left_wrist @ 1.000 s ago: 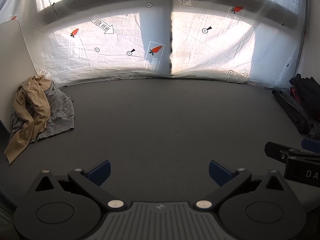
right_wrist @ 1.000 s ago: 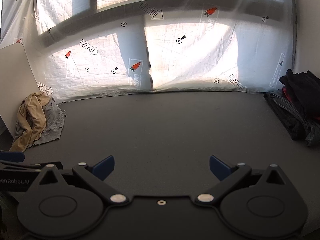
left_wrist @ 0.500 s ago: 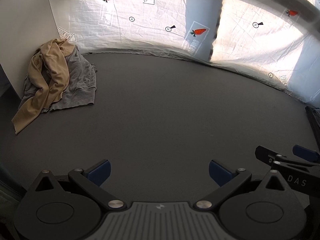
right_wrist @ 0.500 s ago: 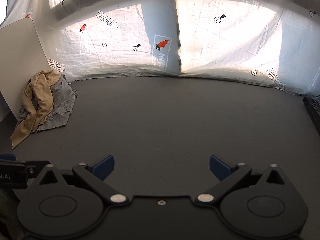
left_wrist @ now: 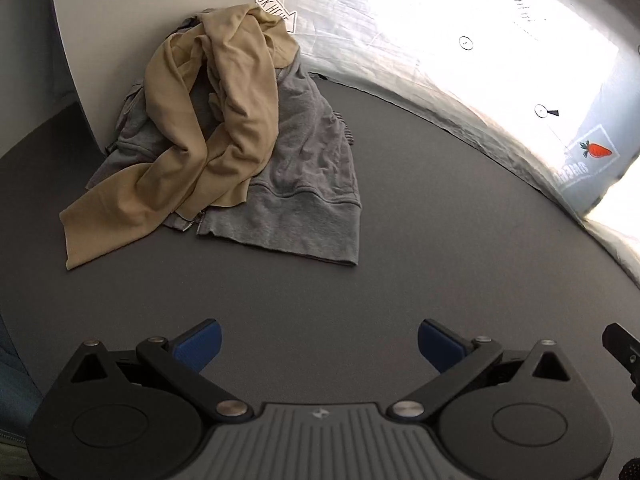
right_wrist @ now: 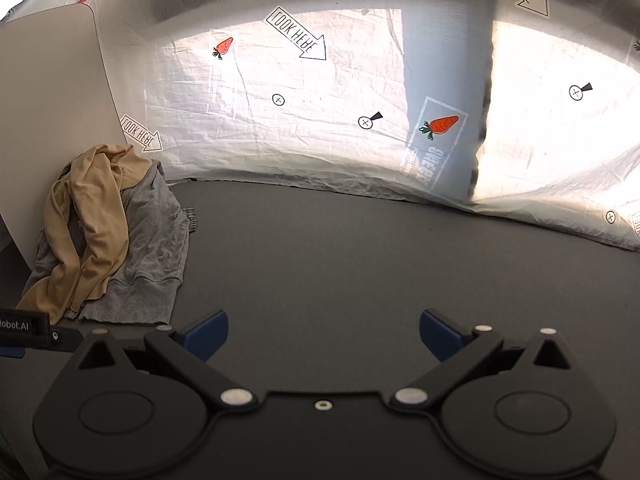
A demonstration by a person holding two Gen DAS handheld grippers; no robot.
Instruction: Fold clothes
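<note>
Upper left of the left view, a tan garment [left_wrist: 216,128] lies over a grey sweatshirt [left_wrist: 308,184]. Both the left gripper [left_wrist: 318,346] and the right gripper [right_wrist: 324,336] gape wide, holding nothing.

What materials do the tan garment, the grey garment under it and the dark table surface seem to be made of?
Tan draped garment: probably a thin, smooth knit, matte; it falls in soft rounded folds.
Grey garment beneath it: likely cotton sweatshirt fleece; heathered surface, ribbed hem band and a zipper at its edge.
Dark grey table surface: looks like matte felt or a rubbery mat, without shine; I cannot tell which.
</note>
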